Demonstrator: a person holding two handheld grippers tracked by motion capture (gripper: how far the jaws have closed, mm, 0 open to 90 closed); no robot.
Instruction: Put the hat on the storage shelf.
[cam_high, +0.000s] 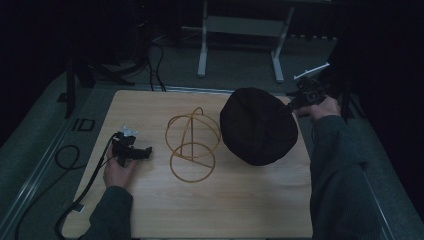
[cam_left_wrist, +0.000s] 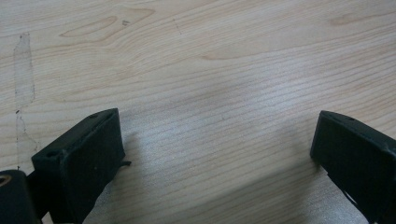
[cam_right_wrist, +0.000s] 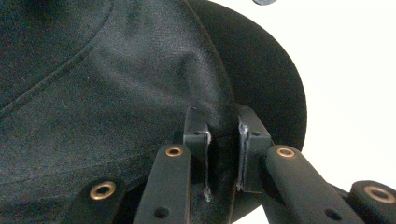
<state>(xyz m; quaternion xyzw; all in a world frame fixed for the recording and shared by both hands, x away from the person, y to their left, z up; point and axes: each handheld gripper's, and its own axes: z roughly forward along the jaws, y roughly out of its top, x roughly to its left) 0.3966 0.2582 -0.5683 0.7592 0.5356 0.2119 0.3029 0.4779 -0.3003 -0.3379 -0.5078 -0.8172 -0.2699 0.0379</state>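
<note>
Wooden table (cam_high: 240, 200) lies bare near; right tool (cam_high: 292, 107) pinches black hat (cam_high: 257, 125), left tool (cam_high: 142, 152) gapes wide.

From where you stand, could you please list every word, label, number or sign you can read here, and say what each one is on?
"ID": pale characters on the dark surface beside the table's left edge, high view; the reading is uncertain in the dim light.
Black hat, held in the right tool: no readable text.
Wire stand: none.
Left tool: none.
</note>
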